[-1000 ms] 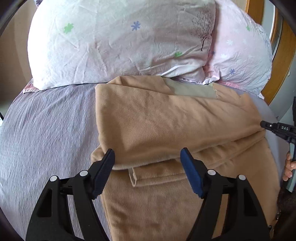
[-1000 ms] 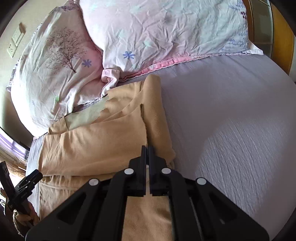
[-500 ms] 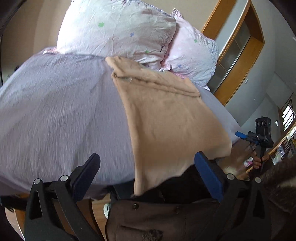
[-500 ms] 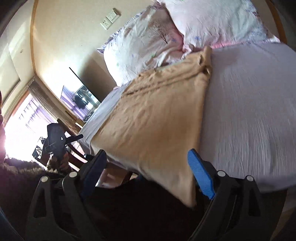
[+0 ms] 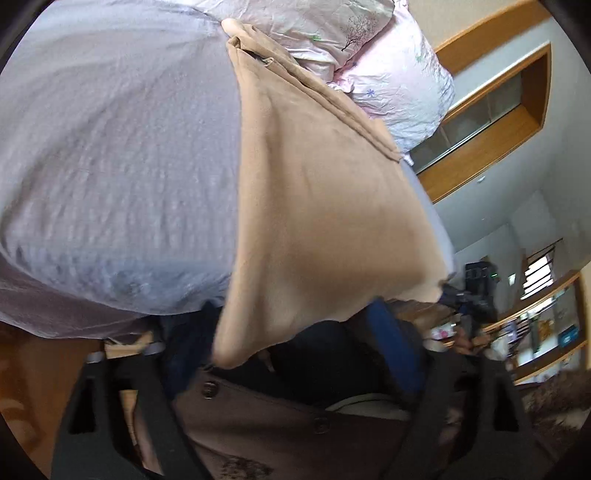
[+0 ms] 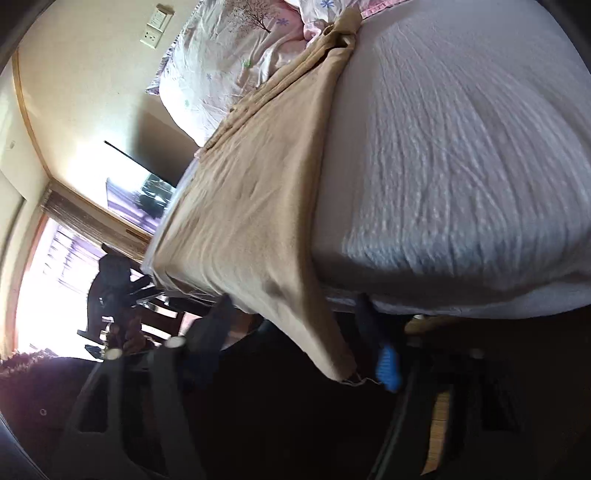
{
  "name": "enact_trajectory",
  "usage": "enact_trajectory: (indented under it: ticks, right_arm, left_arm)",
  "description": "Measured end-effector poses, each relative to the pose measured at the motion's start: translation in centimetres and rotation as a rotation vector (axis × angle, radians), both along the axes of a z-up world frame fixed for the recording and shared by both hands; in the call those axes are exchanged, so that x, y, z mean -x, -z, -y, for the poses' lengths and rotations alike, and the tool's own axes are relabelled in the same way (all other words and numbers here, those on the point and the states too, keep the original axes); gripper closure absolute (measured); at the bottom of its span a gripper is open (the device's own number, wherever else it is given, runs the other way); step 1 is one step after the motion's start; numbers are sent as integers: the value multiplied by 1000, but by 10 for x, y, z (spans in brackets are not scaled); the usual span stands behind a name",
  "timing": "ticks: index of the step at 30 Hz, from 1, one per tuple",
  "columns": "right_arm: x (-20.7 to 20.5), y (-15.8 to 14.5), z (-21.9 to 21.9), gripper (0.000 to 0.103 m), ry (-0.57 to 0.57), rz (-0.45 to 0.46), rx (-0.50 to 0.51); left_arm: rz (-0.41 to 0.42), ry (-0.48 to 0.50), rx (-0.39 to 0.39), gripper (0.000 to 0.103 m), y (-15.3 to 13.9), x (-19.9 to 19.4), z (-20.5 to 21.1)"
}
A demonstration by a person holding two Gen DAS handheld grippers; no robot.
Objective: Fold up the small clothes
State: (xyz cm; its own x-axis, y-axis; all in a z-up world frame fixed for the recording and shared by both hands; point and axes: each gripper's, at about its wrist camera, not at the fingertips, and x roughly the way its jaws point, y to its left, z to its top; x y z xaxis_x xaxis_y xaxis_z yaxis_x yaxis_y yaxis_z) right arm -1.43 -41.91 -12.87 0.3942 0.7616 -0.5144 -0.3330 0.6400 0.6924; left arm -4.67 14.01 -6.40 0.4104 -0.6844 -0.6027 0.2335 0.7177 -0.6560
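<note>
A tan fleece garment [image 5: 317, 206] lies folded along the bed, reaching from the pillows to the near edge, where its corner hangs over. It also shows in the right wrist view [image 6: 258, 206]. My left gripper [image 5: 288, 354] is open and empty, low below the bed edge, with the hanging corner between its fingers and not clamped. My right gripper [image 6: 295, 332] is open and empty, also below the bed edge, with the garment's lower corner [image 6: 332, 362] hanging between its fingers.
Grey bedsheet [image 5: 110, 147] covers the mattress. Floral pillows [image 5: 388, 66] lie at the head. My brown coat [image 5: 295, 424] fills the foreground. A wooden wardrobe frame [image 5: 491, 122] stands right, and a wall with a socket [image 6: 155, 26] and bright window [image 6: 44, 288] left.
Both grippers have pulled back from the garment toward me and dropped below the bed edge. The right gripper, shut a second ago, is open. Both views have tilted.
</note>
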Motion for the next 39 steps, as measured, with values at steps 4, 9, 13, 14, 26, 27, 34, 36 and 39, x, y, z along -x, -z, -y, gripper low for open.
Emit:
enact_trajectory:
  ticks: [4, 9, 13, 14, 26, 27, 34, 36, 39]
  right_arm:
    - [7, -7, -10, 96, -76, 54, -33]
    - [14, -48, -2, 97, -78, 174, -104]
    - [-1, -90, -5, 97, -59, 288, -134]
    - [-9, -102, -8, 97, -51, 314, -132]
    - [-257, -137, -25, 97, 350, 193, -71]
    - [-279, -129, -26, 97, 372, 152, -69]
    - [-352, -105, -30, 97, 479, 34, -73]
    - [-368, -95, -29, 87, 510, -33, -105]
    - [-382, -87, -28, 52, 581, -74, -103]
  left_arm:
    - [-52, -14, 125, 77, 2, -1, -6]
    - [-25, -43, 192, 96, -21, 2, -18]
    - [75, -72, 147, 98, -61, -16, -25]
    - [93, -78, 131, 98, -70, -26, -26]
    - [88, -252, 7, 98, -104, -273, -11]
    - [66, -262, 4, 98, -98, -287, -12]
    - [-33, -322, 15, 98, -68, -349, -18]
    - [-72, -333, 65, 98, -63, -359, -24]
    - [-120, -363, 166, 90, -59, -369, -37]
